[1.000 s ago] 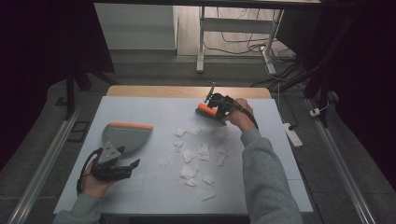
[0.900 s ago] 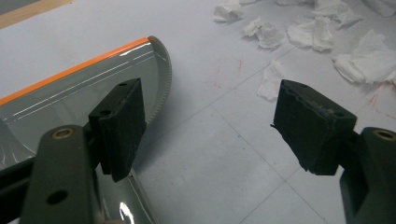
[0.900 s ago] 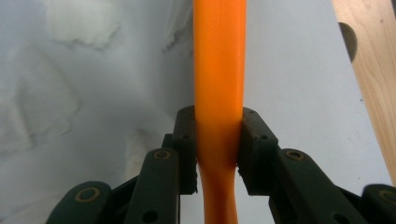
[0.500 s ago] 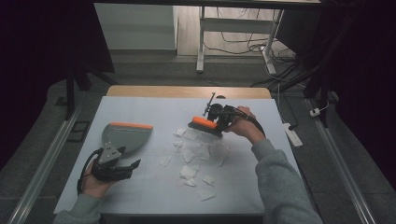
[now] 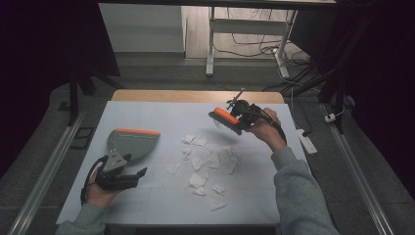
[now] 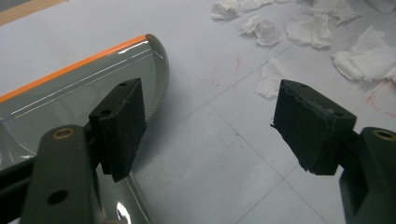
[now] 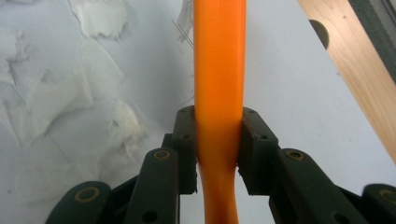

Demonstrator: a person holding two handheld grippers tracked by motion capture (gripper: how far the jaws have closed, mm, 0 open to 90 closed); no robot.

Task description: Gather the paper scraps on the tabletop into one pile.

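Two tongs work over the pale blue counter point(image 5: 161, 210). In the high view we see the right tongs point(image 5: 238, 116) clamped on the orange handle of a small hand brush point(image 5: 226, 121), which hangs in the air above the far right part of the counter, bristles downward. The right gripper view confirms the grip: both black pads press the orange plastic brush handle point(image 7: 218, 93) from either side, and the handle runs straight up between them.

Compared with one second earlier, we find the brush higher and shifted toward the left of the picture; it then lay close to the counter near the far edge, whereas it now hovers just beyond the scattered scraps of torn white tissue paper point(image 5: 203, 164). The person's right forearm in a grey sleeve point(image 5: 298, 196) has followed this move.

The left tongs point(image 5: 128, 177) rest low at the near left of the counter, in the same place as before. In the left gripper view their jaws stand wide apart with nothing between them. The grey plastic dustpan with an orange front lip point(image 6: 79, 93) lies flat on the counter, passing beside and beneath one jaw, though we cannot tell whether it touches. Its position is unchanged, and the tissue scraps lie well clear of its lip.
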